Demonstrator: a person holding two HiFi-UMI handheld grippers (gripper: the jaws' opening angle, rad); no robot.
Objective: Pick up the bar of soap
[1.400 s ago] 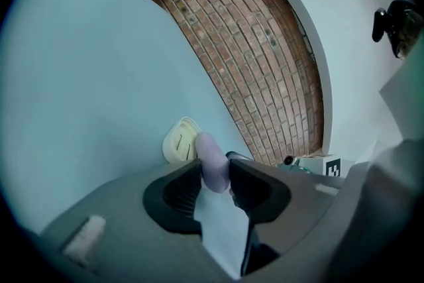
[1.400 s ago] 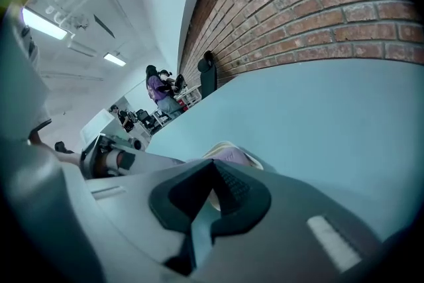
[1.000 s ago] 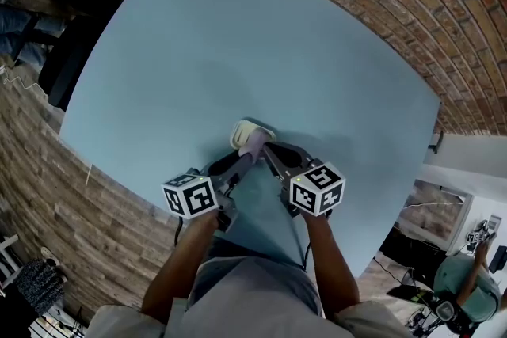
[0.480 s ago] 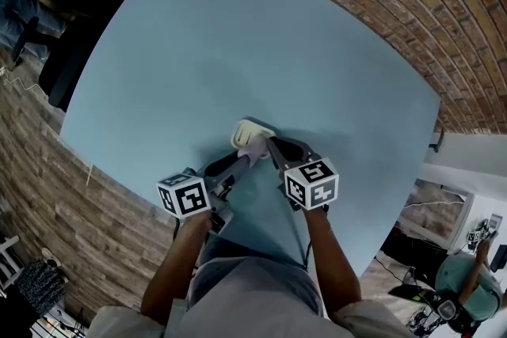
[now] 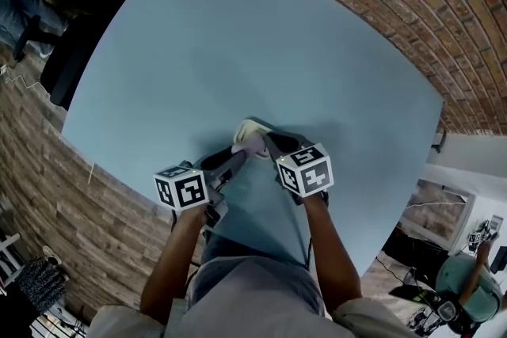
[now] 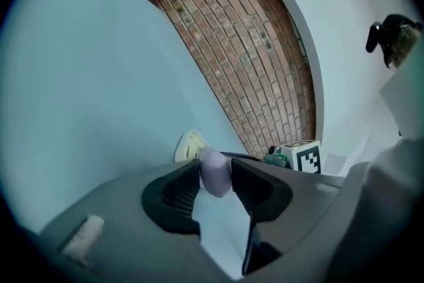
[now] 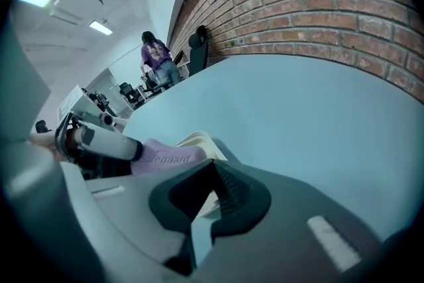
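A lilac bar of soap (image 6: 215, 172) sits between the pads of my left gripper (image 6: 216, 177), which are shut on it just above a cream soap dish (image 6: 189, 144). These jaws have just been opening a little, but the soap is still pinched. In the head view the soap (image 5: 254, 144) is at the near edge of the dish (image 5: 243, 128). My right gripper (image 5: 266, 137) comes in from the right, shut and empty, its tips beside the soap. Its own view shows the soap (image 7: 165, 157), the dish (image 7: 199, 140) and the left gripper's fingers (image 7: 99, 142).
The light blue table (image 5: 261, 36) bears only the dish. A brick floor (image 5: 412, 4) surrounds it. Its near edge runs just under my hands. A person (image 7: 156, 56) stands far off in the room, beside chairs and equipment.
My right gripper has sunk and tilted further down, and its tips have come closer to the soap and dish. The left gripper and the soap have stayed almost still.
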